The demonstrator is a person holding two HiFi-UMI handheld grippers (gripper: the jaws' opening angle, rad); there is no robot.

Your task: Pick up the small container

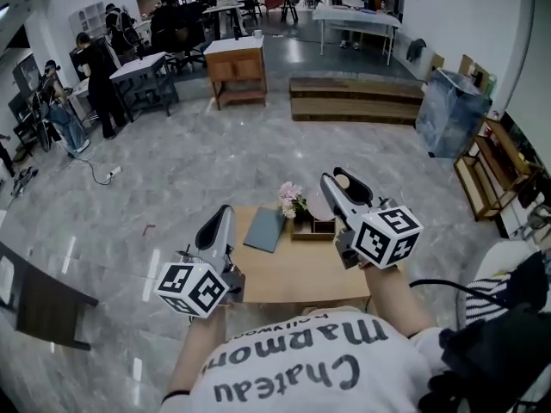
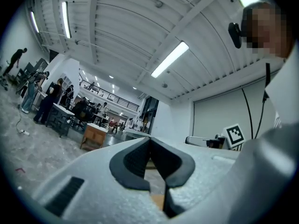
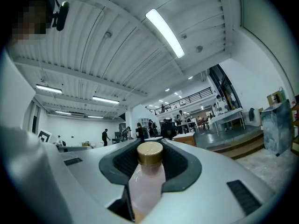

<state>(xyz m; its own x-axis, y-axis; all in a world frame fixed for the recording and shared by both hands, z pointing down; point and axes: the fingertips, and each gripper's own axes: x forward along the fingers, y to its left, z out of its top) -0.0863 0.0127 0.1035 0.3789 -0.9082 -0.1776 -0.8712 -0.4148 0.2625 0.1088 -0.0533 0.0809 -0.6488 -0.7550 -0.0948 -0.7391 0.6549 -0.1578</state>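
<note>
I am gripping the small container [image 3: 147,183], a pale pink bottle with a gold cap, between the pads of my right gripper [image 1: 336,181], its cap toward the jaw tips, over the wooden table [image 1: 293,274]. My left gripper [image 2: 150,143] is hanging empty, jaws pressed together.

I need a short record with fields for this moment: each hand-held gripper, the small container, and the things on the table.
right hand-held gripper: shut on the small container
small container: pale pink bottle with a gold cap, clear of the table
left hand-held gripper: shut, nothing between the jaws
table: low, wooden
on table: grey notebook, pink flowers, dark tray
</note>
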